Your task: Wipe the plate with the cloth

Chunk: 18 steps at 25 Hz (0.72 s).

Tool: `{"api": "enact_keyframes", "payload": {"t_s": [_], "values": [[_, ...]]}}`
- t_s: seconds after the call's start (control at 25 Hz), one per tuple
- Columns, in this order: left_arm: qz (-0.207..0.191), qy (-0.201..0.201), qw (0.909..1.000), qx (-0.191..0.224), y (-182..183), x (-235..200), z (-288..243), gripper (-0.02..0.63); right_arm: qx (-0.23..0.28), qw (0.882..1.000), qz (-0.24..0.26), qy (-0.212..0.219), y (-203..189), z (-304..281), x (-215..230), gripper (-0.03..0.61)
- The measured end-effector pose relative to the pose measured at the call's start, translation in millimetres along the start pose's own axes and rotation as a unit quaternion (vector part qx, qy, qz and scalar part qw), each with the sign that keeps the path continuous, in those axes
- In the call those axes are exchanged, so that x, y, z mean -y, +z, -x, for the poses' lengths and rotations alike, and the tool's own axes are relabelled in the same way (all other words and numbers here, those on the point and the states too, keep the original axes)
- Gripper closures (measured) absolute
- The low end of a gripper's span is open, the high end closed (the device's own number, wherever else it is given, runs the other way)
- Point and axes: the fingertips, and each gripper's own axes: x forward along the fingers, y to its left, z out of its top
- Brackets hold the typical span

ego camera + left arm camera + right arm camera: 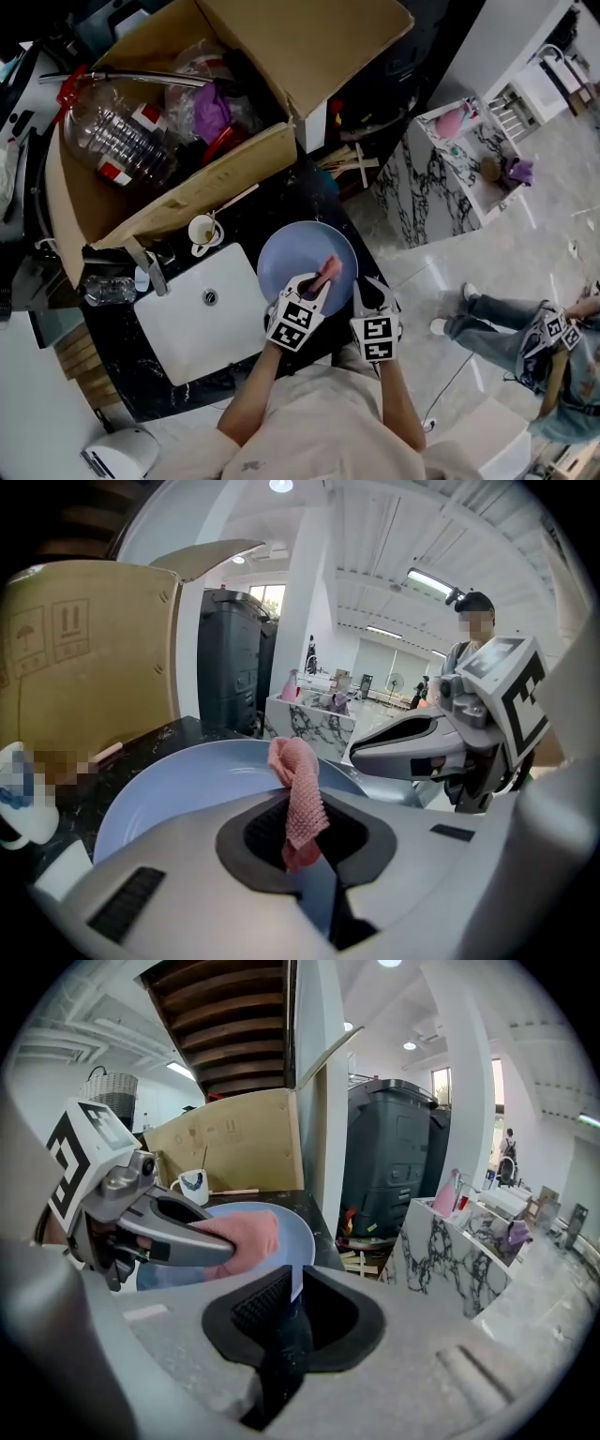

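Observation:
A pale blue plate [286,258] lies on the black counter, right of the sink. My left gripper [317,284] is shut on a pink cloth [328,268], which rests on the plate's near right part. In the left gripper view the cloth [298,794] hangs from the closed jaws over the plate [178,785]. My right gripper [367,292] is shut on the plate's near right rim; in the right gripper view the plate's edge [298,1241] runs into the jaws, with the cloth [246,1239] just to the left.
A white sink [202,314] with a tap [150,267] lies left of the plate. A white mug [202,229] stands behind it. A large open cardboard box [178,112] with a plastic bottle fills the back. The counter ends just right of the plate. A person [525,333] stands at lower right.

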Motion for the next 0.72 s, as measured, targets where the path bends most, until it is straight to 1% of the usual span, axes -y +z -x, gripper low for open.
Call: {"api": "enact_keyframes", "payload": {"t_s": [0.12, 0.2, 0.4, 0.6, 0.72], "values": [[0.0, -0.003, 1.0, -0.007, 0.3, 2.0, -8.1, 0.583, -0.003, 1.0, -0.008, 0.009, 1.0, -4.8, 1.1, 0.553], [-0.003, -0.006, 0.9999, -0.013, -0.3, 4.4, -12.9, 0.583, -0.006, 1.0, -0.004, 0.011, -4.3, -10.2, 3.6, 0.549], [-0.017, -0.01, 0.9993, -0.031, -1.6, 7.0, -27.4, 0.583, -0.022, 0.999, -0.014, 0.022, -4.0, -18.0, 2.3, 0.523], [-0.028, -0.019, 0.9985, -0.044, -0.3, 13.4, -35.4, 0.583, -0.017, 1.0, -0.009, 0.021, -6.2, -26.2, 7.5, 0.5], [-0.045, -0.013, 0.997, -0.061, -2.4, 16.3, -37.6, 0.583, -0.029, 0.999, -0.012, 0.042, -4.0, -28.0, 1.5, 0.499]]}}
